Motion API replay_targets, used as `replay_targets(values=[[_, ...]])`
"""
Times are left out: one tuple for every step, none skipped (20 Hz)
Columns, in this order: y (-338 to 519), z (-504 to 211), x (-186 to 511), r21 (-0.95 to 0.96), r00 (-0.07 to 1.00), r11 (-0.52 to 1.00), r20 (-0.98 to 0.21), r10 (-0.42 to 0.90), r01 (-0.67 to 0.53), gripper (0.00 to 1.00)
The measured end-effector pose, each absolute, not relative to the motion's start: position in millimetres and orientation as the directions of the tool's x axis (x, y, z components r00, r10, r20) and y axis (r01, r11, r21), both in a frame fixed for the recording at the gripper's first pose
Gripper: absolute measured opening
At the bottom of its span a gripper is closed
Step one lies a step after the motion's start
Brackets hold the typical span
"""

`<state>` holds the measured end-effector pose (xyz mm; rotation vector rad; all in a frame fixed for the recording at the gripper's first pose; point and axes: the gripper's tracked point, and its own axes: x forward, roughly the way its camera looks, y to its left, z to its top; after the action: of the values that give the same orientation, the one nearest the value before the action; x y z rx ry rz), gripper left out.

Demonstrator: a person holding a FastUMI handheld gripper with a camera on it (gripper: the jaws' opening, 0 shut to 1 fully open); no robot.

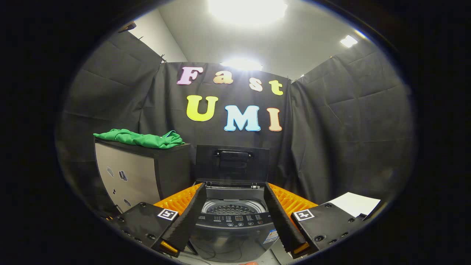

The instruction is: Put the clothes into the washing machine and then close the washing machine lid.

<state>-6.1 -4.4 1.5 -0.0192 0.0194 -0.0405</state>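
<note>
A: How does the gripper [234,209] stand?

B: Its fingers [189,217] are spread wide and hold nothing. The washing machine [233,221] sits between them, just ahead.

A: And the machine itself?

B: The lid [232,162] is up, standing upright at the back of the washing machine, and the drum [233,208] lies open below it.

A: The clothes?

B: A green garment [141,138] lies bunched on a dark cabinet [141,175] just beside the washing machine, on its left, above the level of the drum.
</note>
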Motion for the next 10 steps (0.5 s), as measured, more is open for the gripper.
replay_targets(values=[[-4.7, 0.5, -6.1, -0.019, 0.999, 0.999, -0.022, -0.042, 0.041, 0.98], [-5.4, 1.1, -6.2, -0.02, 0.999, 0.999, -0.024, -0.044, 0.044, 0.98], [-5.4, 2.0, -6.4, -0.021, 0.999, 0.999, -0.023, -0.044, 0.044, 0.98], [-4.5, 3.7, -5.7, -0.024, 0.999, 0.999, -0.019, -0.044, 0.044, 0.98], [-4.2, 3.0, -5.0, -0.027, 0.999, 0.999, -0.019, -0.044, 0.043, 0.98], [-4.5, 3.5, -4.8, -0.026, 0.999, 0.999, -0.018, -0.043, 0.043, 0.98], [-4.7, 3.3, -4.1, -0.024, 0.999, 0.999, -0.018, -0.044, 0.044, 0.98], [-4.8, 4.3, -4.1, -0.022, 0.999, 0.999, -0.018, -0.045, 0.045, 0.98], [-4.5, 4.5, -3.7, -0.02, 0.999, 0.999, -0.018, -0.046, 0.045, 0.98], [-4.1, 5.5, -2.7, -0.022, 0.999, 0.999, -0.02, -0.046, 0.045, 0.98]])
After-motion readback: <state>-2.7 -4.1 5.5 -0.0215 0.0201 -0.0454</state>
